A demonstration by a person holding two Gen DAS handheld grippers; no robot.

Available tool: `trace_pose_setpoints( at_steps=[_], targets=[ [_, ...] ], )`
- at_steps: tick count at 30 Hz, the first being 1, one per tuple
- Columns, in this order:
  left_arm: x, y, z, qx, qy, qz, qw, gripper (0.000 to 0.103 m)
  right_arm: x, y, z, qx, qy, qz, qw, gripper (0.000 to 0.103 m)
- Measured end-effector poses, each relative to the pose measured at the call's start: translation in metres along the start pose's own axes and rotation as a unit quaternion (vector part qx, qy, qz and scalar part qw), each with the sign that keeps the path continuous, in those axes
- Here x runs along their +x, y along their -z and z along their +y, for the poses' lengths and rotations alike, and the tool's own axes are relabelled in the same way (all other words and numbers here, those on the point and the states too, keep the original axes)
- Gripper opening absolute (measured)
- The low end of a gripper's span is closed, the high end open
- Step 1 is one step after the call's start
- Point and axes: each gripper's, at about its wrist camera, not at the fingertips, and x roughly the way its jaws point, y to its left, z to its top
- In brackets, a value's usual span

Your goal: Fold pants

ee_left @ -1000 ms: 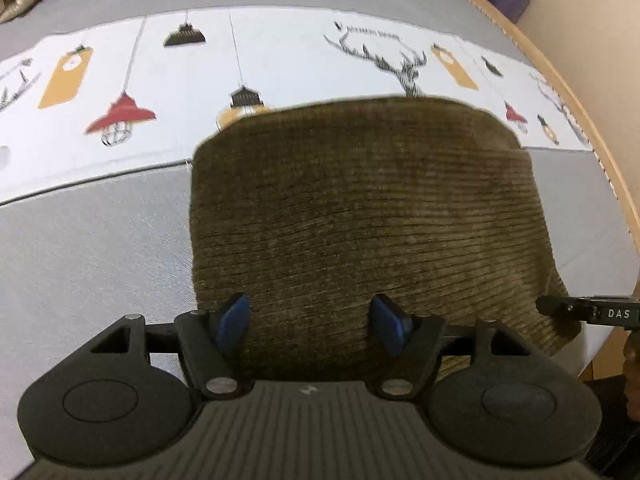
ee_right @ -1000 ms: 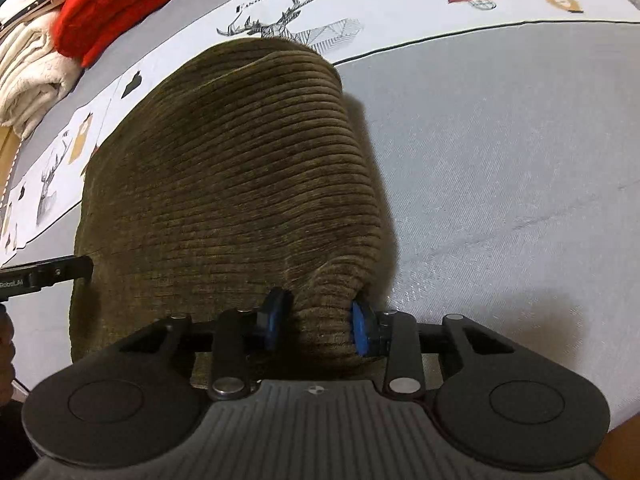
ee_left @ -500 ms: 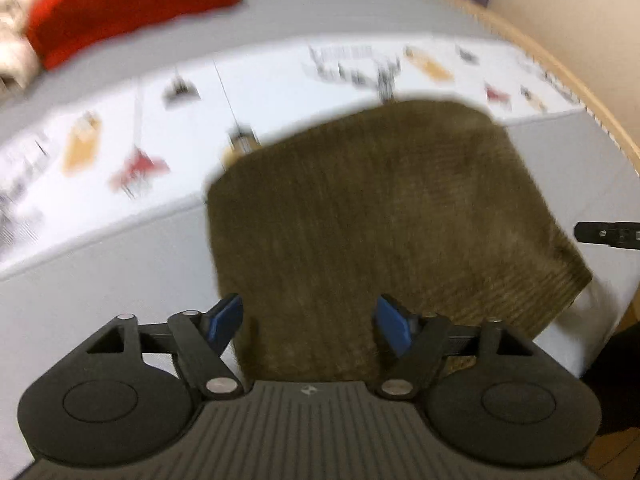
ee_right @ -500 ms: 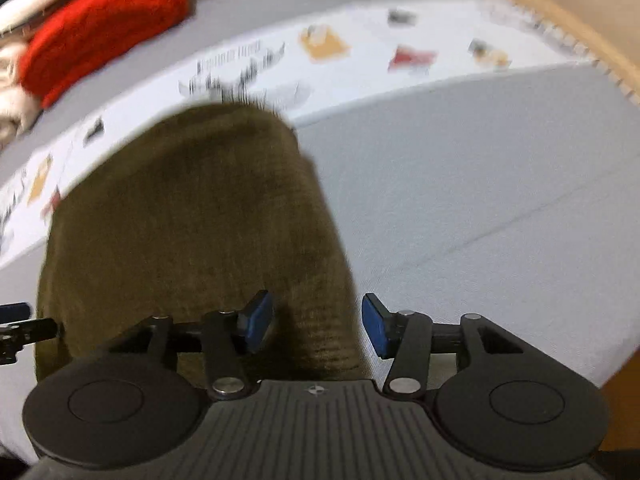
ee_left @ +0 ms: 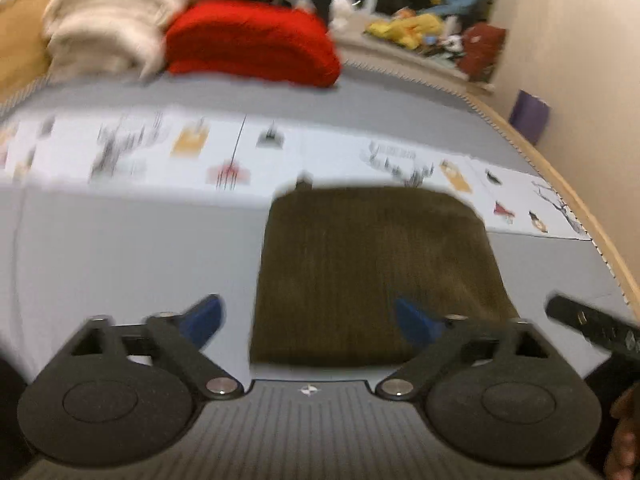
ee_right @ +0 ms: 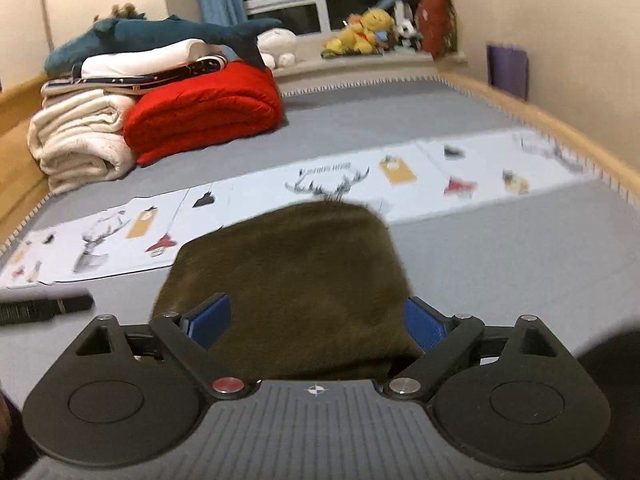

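Observation:
The olive corduroy pants (ee_left: pixel 376 272) lie folded into a compact rectangle on the grey bed; they also show in the right wrist view (ee_right: pixel 296 280). My left gripper (ee_left: pixel 308 318) is open and empty, held back from the near edge of the pants. My right gripper (ee_right: pixel 316 320) is open and empty, its blue pads (ee_right: pixel 212 320) standing wide on either side of the near edge of the pants. A tip of the right gripper (ee_left: pixel 592 326) shows at the right of the left wrist view, and the left gripper's tip (ee_right: pixel 44 306) at the left of the right wrist view.
A white printed cloth strip (ee_right: pixel 400 176) crosses the bed behind the pants. A red folded blanket (ee_right: pixel 204 112) and cream blankets (ee_right: pixel 76 140) are stacked at the far left, with a plush shark (ee_right: pixel 152 36) on top. A wooden bed rail (ee_right: pixel 560 132) runs along the right.
Both grippers have opened wider and pulled back and up from the pants. The right gripper let go of the fold it pinched; the pants now lie flat, farther away.

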Motion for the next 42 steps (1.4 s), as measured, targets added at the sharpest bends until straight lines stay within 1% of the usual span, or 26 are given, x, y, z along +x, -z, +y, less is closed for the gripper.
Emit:
trace_pose_setpoints(
  at_steps=[1, 2, 3, 4, 6, 8, 9, 10, 11, 12, 13, 14, 16, 17, 20, 23, 28, 42],
  targets=[
    [0.001, 0.012, 0.0, -0.006, -0.003, 0.022, 0.9997, 0.102, 0.0, 0.004, 0.002, 0.0, -0.001, 0.007, 1.0, 0.094],
    [0.006, 0.02, -0.003, -0.003, -0.011, 0.052, 0.9986, 0.102, 0.002, 0.006, 0.004, -0.009, -0.002, 0.01, 1.0, 0.094],
    [0.01, 0.023, -0.006, 0.006, -0.014, 0.067, 0.9976, 0.102, 0.0, 0.009, 0.01, -0.027, -0.001, 0.01, 1.0, 0.094],
    [0.01, 0.023, -0.006, 0.015, -0.015, 0.065, 0.9976, 0.102, 0.001, 0.011, 0.013, -0.048, 0.001, 0.007, 0.999, 0.094],
    [0.01, 0.018, -0.009, 0.043, -0.032, 0.035, 0.998, 0.102, -0.001, 0.016, 0.018, -0.076, 0.012, 0.003, 0.997, 0.094],
    [0.012, 0.018, -0.01, 0.071, -0.04, 0.004, 0.9967, 0.103, 0.005, 0.018, 0.017, -0.075, 0.019, 0.014, 0.997, 0.094],
    [0.017, 0.02, -0.009, 0.08, -0.042, -0.004, 0.9959, 0.103, 0.01, 0.018, 0.014, -0.069, 0.022, 0.025, 0.997, 0.094],
    [0.024, 0.021, -0.007, 0.083, -0.044, 0.0, 0.9956, 0.103, 0.014, 0.018, 0.012, -0.062, 0.028, 0.034, 0.997, 0.094],
    [0.033, 0.02, -0.006, 0.076, -0.051, 0.022, 0.9955, 0.103, 0.018, 0.02, 0.01, -0.055, 0.034, 0.042, 0.997, 0.094],
    [0.038, 0.02, -0.005, 0.055, -0.048, 0.041, 0.9965, 0.103, 0.023, 0.02, 0.007, -0.044, 0.041, 0.051, 0.997, 0.094],
    [0.042, 0.019, -0.004, 0.041, -0.035, 0.049, 0.9973, 0.103, 0.027, 0.021, 0.005, -0.033, 0.045, 0.058, 0.997, 0.094],
    [0.045, 0.02, -0.006, 0.043, -0.031, 0.053, 0.9972, 0.103, 0.03, 0.021, 0.002, -0.021, 0.046, 0.066, 0.996, 0.094],
    [0.048, 0.023, -0.014, 0.067, -0.043, 0.053, 0.9954, 0.103, 0.035, 0.024, -0.003, -0.004, 0.047, 0.078, 0.996, 0.094],
    [0.049, 0.025, -0.016, 0.073, -0.041, 0.052, 0.9951, 0.103, 0.037, 0.025, -0.003, -0.001, 0.048, 0.081, 0.996, 0.094],
    [0.048, 0.029, -0.022, 0.085, -0.029, 0.052, 0.9946, 0.103, 0.036, 0.027, 0.001, -0.015, 0.053, 0.079, 0.995, 0.094],
    [0.049, 0.03, -0.025, 0.09, -0.026, 0.053, 0.9942, 0.103, 0.035, 0.028, 0.006, -0.034, 0.051, 0.077, 0.995, 0.094],
    [0.054, 0.029, -0.023, 0.079, -0.028, 0.061, 0.9946, 0.103, 0.034, 0.029, 0.01, -0.056, 0.049, 0.076, 0.994, 0.094],
    [0.055, 0.029, -0.02, 0.073, -0.029, 0.064, 0.9949, 0.103, 0.036, 0.028, 0.011, -0.066, 0.048, 0.08, 0.993, 0.094]
  ],
)
